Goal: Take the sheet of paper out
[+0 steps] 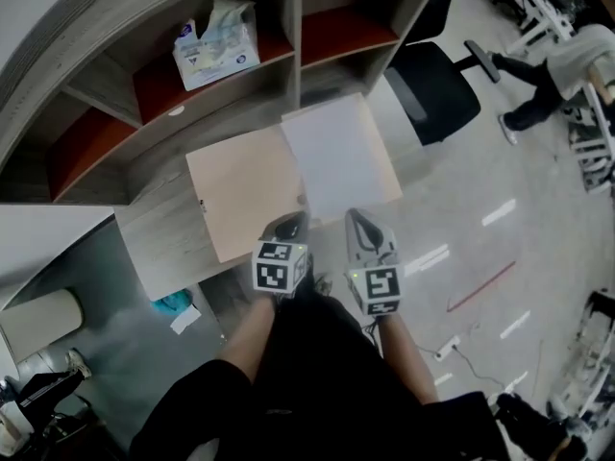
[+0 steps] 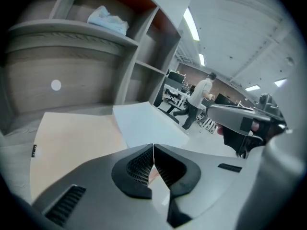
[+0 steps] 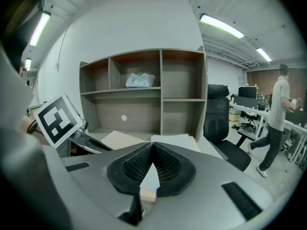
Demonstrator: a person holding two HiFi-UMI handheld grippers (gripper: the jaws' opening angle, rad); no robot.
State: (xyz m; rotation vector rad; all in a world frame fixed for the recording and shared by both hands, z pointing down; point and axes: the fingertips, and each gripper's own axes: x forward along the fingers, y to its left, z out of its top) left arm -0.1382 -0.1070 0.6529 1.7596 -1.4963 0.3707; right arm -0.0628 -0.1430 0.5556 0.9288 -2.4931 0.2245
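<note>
A tan folder [image 1: 240,190] lies open on the wooden desk [image 1: 159,243]. The white sheet of paper [image 1: 336,157] rests on its right half; it also shows in the left gripper view [image 2: 146,121] and in the right gripper view [image 3: 175,139]. My left gripper [image 1: 285,227] hovers at the desk's near edge, by the folder's front right corner, jaws shut and empty [image 2: 153,147]. My right gripper [image 1: 357,221] sits just right of it, below the sheet's near edge, also shut with nothing held [image 3: 152,146]. Neither touches the paper.
A shelf unit [image 1: 288,36] rises behind the desk, with a plastic bag [image 1: 216,41] in one compartment. A black office chair [image 1: 437,84] stands to the right. A person [image 1: 567,65] walks at the far right. Cables and a teal scrap [image 1: 175,303] lie on the floor.
</note>
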